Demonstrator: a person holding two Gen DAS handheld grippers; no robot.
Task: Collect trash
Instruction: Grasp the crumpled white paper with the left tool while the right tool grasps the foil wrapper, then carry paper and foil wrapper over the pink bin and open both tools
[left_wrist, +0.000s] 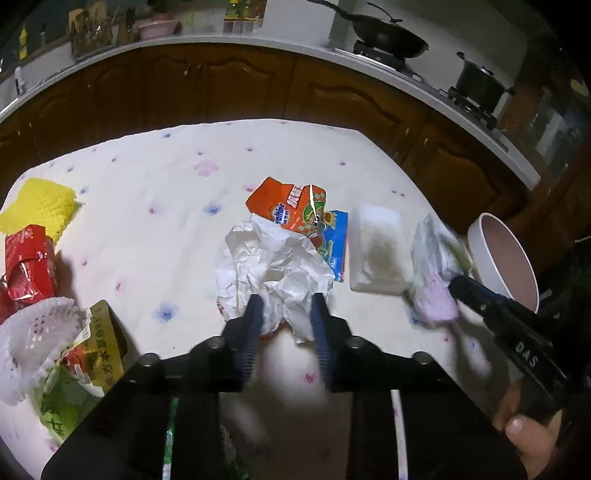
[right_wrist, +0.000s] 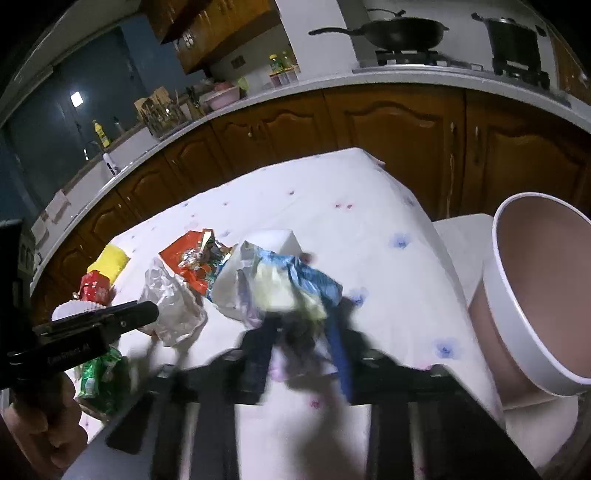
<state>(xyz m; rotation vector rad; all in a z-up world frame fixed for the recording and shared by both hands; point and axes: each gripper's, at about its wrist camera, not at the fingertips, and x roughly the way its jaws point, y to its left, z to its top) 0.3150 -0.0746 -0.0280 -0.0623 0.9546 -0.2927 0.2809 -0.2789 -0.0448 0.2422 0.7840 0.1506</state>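
While R gripper (right_wrist: 303, 328) grips plastic wrapper (right_wrist: 280, 284), crumpled paper (left_wrist: 273, 266) sits btwn L gripper's (left_wrist: 286, 306) fingers.

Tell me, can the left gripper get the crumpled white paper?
Probably yes. The left gripper already has its fingers around the near edge of the crumpled white paper, with nothing between them.
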